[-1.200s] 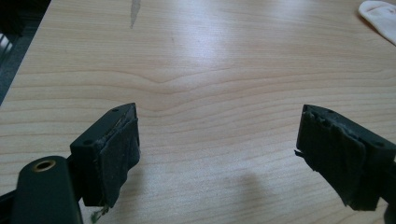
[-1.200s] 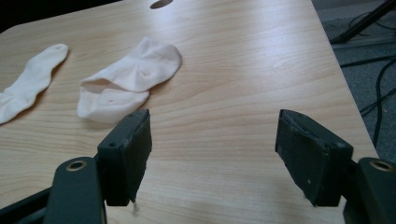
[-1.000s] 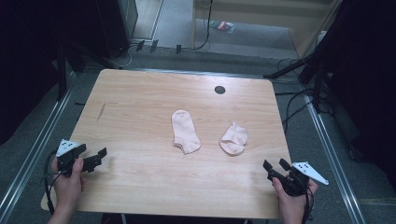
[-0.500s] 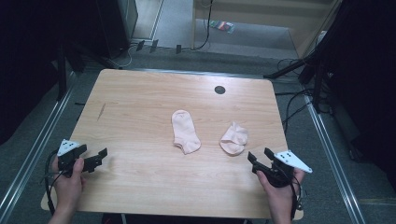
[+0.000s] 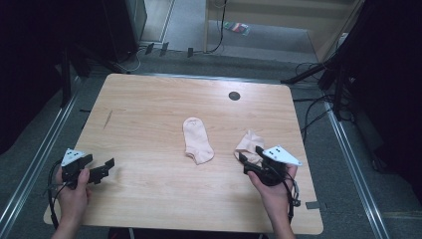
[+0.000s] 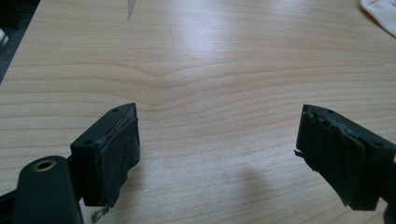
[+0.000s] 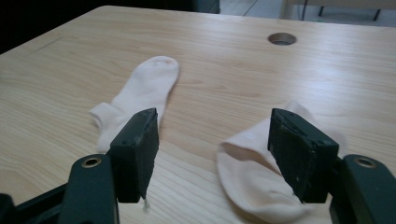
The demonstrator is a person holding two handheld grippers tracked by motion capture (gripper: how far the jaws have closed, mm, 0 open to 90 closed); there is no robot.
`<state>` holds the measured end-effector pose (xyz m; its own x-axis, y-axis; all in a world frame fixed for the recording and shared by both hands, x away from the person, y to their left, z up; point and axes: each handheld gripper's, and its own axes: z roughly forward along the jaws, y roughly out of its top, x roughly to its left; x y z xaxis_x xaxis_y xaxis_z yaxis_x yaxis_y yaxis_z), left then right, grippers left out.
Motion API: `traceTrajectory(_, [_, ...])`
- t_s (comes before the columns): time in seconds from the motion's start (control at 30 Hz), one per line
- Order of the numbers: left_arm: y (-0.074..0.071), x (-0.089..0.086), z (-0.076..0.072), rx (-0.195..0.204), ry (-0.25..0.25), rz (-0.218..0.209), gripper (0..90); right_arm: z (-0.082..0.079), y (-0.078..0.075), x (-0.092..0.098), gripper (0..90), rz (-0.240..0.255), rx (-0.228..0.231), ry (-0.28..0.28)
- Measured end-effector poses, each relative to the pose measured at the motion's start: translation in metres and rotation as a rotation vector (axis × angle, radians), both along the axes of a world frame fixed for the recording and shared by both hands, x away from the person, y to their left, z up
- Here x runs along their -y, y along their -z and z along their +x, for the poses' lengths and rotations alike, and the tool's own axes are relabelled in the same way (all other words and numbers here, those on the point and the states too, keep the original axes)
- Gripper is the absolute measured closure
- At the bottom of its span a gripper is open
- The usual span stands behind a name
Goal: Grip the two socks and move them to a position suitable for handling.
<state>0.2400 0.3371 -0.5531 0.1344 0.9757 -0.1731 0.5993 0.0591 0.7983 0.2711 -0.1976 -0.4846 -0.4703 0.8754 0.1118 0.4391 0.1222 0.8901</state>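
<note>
Crumpled sock (image 5: 247,144), cuff toward right gripper (image 5: 249,160)

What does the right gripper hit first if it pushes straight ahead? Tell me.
Most likely the crumpled sock: the right gripper has open jaws, and its open cuff lies just ahead between them. The flat sock lies off to the side.

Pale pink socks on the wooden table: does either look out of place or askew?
The right pale pink sock lies crumpled and folded on itself, beside the right gripper. The left pale pink sock lies flat.
</note>
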Motion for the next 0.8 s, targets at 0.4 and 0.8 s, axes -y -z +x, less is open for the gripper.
traceTrajectory(0.4, [0.0,-0.001,-0.001,0.005,0.0,-0.01,13.7,0.021,0.015,-0.067,38.3,-0.019,-0.046,-0.127])
traceTrajectory(0.8, [0.0,-0.002,-0.001,0.003,0.007,-0.008,13.7,0.038,0.042,-0.12,45.3,-0.086,-0.121,-0.219])
